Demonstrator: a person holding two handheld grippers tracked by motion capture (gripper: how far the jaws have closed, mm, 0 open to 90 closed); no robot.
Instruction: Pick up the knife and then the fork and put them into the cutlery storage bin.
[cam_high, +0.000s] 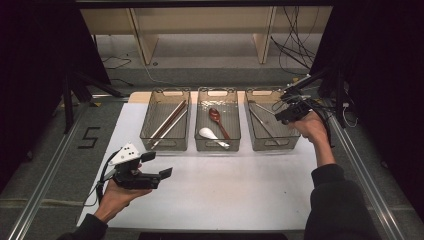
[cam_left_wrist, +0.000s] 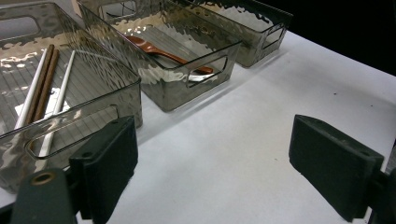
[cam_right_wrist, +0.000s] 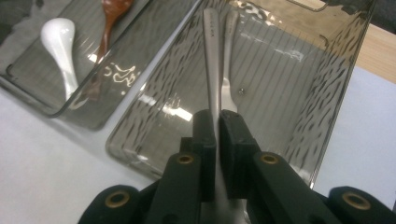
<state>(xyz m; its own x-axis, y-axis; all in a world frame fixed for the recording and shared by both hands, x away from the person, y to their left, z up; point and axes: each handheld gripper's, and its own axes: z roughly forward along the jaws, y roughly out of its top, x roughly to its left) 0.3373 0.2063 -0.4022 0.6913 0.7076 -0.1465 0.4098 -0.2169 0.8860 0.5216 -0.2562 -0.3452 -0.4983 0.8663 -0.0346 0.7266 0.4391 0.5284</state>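
We hold a slim silver metal utensil (cam_right_wrist: 212, 56) pinched between the closed jaws of the right gripper (cam_right_wrist: 218, 122), its handle stretching out over the right-hand smoky clear plastic bin (cam_high: 286, 144), where another silver piece (cam_high: 261, 122) already lies. At about nine o'clock from that bin, the middle bin (cam_high: 199, 145) holds a white ceramic spoon (cam_high: 209, 134) and a reddish-brown spoon (cam_high: 216, 118), and the left bin (cam_high: 144, 133) holds chopsticks (cam_high: 169, 121), so we judge the sorting nearly done, with this piece left to set down. Our left gripper (cam_high: 158, 165) waits at seven o'clock, jaws wide apart and empty over the white table (cam_high: 225, 190).
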